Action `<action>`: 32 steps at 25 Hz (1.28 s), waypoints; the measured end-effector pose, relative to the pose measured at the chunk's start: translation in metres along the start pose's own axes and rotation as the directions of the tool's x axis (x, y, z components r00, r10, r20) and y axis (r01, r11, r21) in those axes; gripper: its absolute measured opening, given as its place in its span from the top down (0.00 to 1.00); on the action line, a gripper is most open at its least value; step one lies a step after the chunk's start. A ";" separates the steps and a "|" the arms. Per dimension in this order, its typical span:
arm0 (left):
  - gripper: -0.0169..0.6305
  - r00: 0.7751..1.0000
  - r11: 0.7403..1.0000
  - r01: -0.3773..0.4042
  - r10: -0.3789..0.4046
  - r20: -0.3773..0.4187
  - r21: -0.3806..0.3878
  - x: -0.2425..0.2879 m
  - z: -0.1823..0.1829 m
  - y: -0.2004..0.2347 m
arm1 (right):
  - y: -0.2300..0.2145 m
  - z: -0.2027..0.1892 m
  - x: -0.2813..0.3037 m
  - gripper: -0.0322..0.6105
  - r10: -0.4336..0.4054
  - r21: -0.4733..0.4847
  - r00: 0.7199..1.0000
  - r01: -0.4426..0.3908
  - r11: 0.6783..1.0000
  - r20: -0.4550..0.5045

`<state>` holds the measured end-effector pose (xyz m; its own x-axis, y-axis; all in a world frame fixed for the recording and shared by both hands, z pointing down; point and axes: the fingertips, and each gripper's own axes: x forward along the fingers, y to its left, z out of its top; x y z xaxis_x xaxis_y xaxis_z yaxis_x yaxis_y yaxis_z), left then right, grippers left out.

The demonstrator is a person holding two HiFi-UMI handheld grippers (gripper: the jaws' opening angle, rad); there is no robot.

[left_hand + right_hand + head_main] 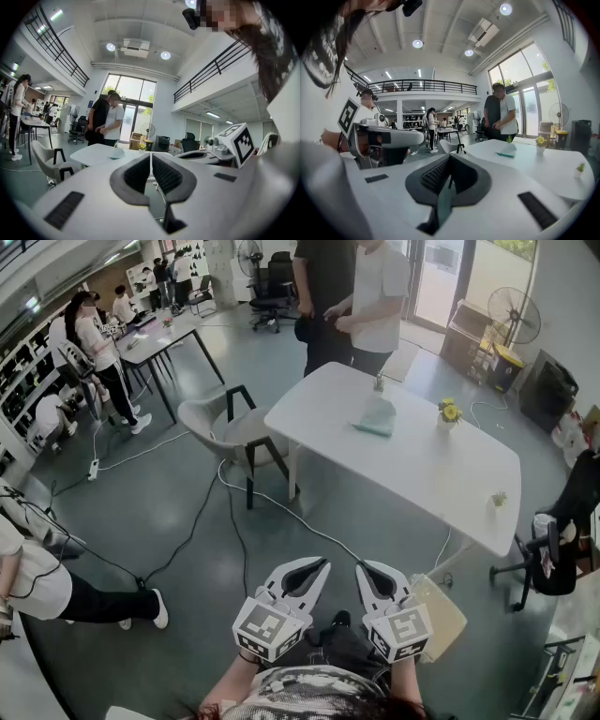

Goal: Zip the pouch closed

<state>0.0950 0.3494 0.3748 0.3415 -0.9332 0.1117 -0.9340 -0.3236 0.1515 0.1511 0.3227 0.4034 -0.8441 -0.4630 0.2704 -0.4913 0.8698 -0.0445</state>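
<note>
Left tongs (pixel 322 565) and right tongs (pixel 361 568) closed, empty; pouch (pixel 377 416) on table (pixel 422 474), long axis unclear.

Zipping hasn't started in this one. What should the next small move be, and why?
Probably a step toward the white table. The left tongs and right tongs are shut and empty, held near the body. The pale green pouch lies far off on that table, likely out of reach.

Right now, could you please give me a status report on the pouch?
Shut and empty: left tongs, right tongs. Untouched pouch on white table, far ahead. Loose cable crosses floor between.
</note>
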 end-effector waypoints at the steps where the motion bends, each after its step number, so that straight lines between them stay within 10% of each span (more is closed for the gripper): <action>1: 0.94 1.000 1.000 0.004 -0.004 0.005 0.001 0.004 0.002 -0.002 | -0.004 0.002 -0.002 0.96 -0.003 -0.002 1.000 0.003 1.000 0.004; 19: 0.94 0.999 0.999 -0.030 0.030 -0.041 -0.015 0.023 -0.009 0.020 | -0.022 0.002 0.020 0.96 0.017 0.028 1.000 -0.017 0.999 -0.002; 32: 0.94 0.996 0.997 -0.083 0.082 -0.044 -0.002 0.110 0.006 0.049 | -0.113 0.022 0.062 0.96 0.072 0.059 0.997 -0.072 0.996 0.010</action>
<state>0.0862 0.2295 0.3884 0.2677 -0.9489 0.1671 -0.9588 -0.2451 0.1438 0.1500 0.1919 0.4039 -0.8795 -0.4009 0.2565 -0.4407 0.8895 -0.1208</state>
